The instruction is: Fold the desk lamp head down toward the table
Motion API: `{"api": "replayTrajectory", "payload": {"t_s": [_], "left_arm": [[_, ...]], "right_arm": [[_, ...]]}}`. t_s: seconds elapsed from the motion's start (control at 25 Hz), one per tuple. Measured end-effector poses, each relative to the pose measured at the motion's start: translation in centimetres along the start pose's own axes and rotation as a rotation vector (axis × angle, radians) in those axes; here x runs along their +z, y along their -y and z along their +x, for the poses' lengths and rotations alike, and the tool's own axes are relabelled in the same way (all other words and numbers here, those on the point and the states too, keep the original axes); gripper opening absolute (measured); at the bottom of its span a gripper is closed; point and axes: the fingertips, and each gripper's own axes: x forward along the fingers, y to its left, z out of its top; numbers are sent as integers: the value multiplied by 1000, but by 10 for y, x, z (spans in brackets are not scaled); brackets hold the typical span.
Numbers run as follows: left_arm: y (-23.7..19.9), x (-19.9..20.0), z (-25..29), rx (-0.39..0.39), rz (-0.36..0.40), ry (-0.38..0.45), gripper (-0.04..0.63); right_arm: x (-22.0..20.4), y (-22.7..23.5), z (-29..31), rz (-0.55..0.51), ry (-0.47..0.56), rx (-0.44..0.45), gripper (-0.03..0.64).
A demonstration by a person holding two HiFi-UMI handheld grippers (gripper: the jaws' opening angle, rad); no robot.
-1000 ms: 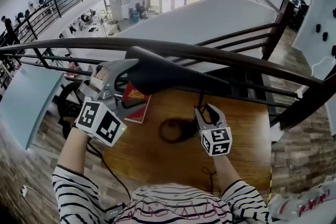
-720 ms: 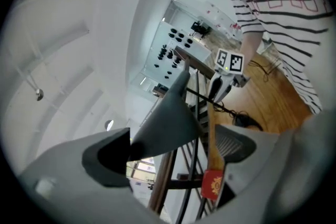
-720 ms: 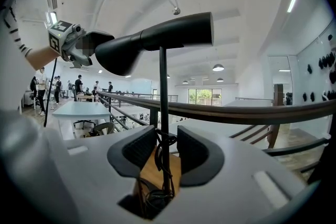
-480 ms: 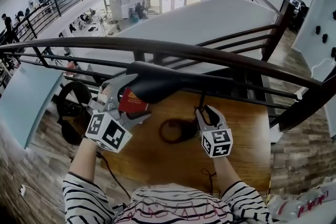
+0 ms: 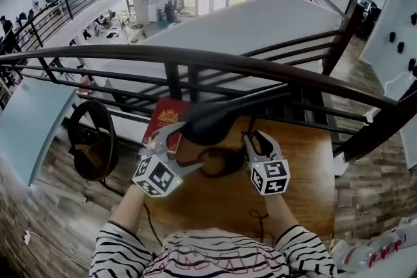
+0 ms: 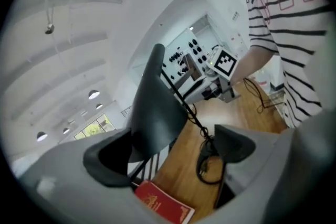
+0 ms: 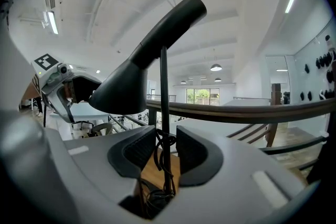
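a person in a striped top (image 5: 195, 257) stands at a small wooden table (image 5: 300, 172) beside a dark railing (image 5: 260, 67), with a gripper in each hand.

the black lamp head (image 5: 212, 122) hangs over the table. it is tipped, with its wide mouth low on the person's left and its thin end higher on the right. it is not on the table. a looped black cord (image 5: 218, 163) lies on the wood under it, and a red booklet (image 5: 166, 119) lies near the table's far left edge, just beside the wide mouth.

the left gripper (image 5: 182, 148) is at the wide end of the lamp head. in the left gripper view its jaws (image 6: 173, 152) stand far apart. the lamp head (image 6: 155, 107) sits close against one pad (image 6: 110, 160), and the other pad (image 6: 233, 144) is well away from it, so nothing is pinched. the booklet (image 6: 163, 207) and cord (image 6: 207, 165) show below.

the right gripper (image 5: 256, 138) is low at the lamp's thin post (image 7: 164, 92). its jaws (image 7: 165, 149) have just been closing, and the post with cord wound on it stands between them. the pads are very near it, but a thin gap shows, so i would not call it squeezed. the lamp head (image 7: 131, 81) leans above.

a round black ring (image 5: 94, 139) sits beyond the table on the left.
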Motion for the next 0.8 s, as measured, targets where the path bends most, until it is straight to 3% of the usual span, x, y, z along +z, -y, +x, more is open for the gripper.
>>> {"api": "replayTrajectory", "payload": {"t_s": [0.16,0.6,0.8], "left_arm": [[9,-1,7,-11,-80,50,494],[35,-4,32,-66,-205,115,495],[33,-1,34,-44,-257,167,495]], "right_arm": [[1,-2,-1,4,-1,-6,118],[0,-5,-5,24,12,11,117],[-2,-5,-5,19,4,22,115]]}}
